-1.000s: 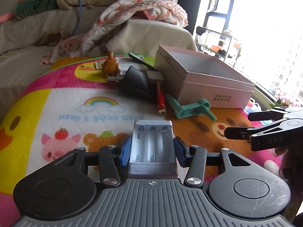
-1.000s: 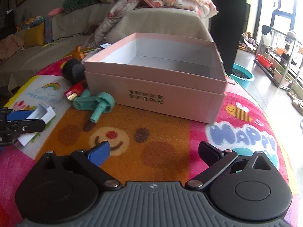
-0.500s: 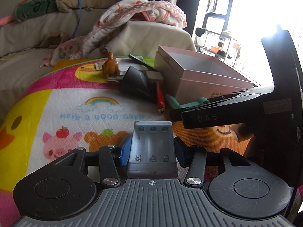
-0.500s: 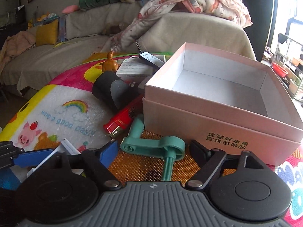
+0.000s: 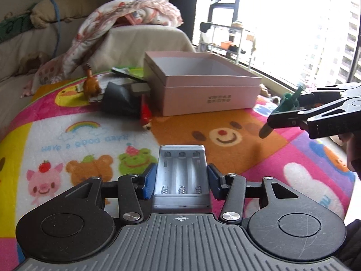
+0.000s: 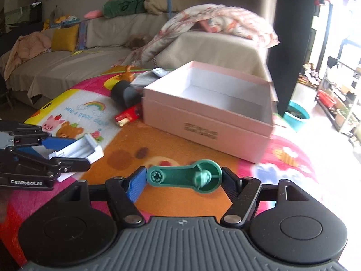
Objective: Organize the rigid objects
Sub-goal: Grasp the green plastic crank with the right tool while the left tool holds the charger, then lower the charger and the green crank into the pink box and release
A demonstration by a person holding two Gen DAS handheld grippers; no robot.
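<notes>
My left gripper is shut on a grey three-slot battery holder, held just above the cartoon mat. My right gripper is shut on a green plastic crank handle, its pads pressing on both ends, lifted clear of the mat. An open pink box stands beyond it with a bare white inside. In the left wrist view the right gripper hangs at the right edge with the green handle, to the right of the pink box. The right wrist view has the left gripper and battery holder at lower left.
Left of the box lie a dark grey cone-shaped piece, a red lighter, a brown toy animal and some flat packets. A sofa with a crumpled blanket is behind. A bright window is at the right.
The right gripper closed on the green handle, lifted it off the mat and drew back to the right. The left gripper shifted a little, still holding the battery holder.
</notes>
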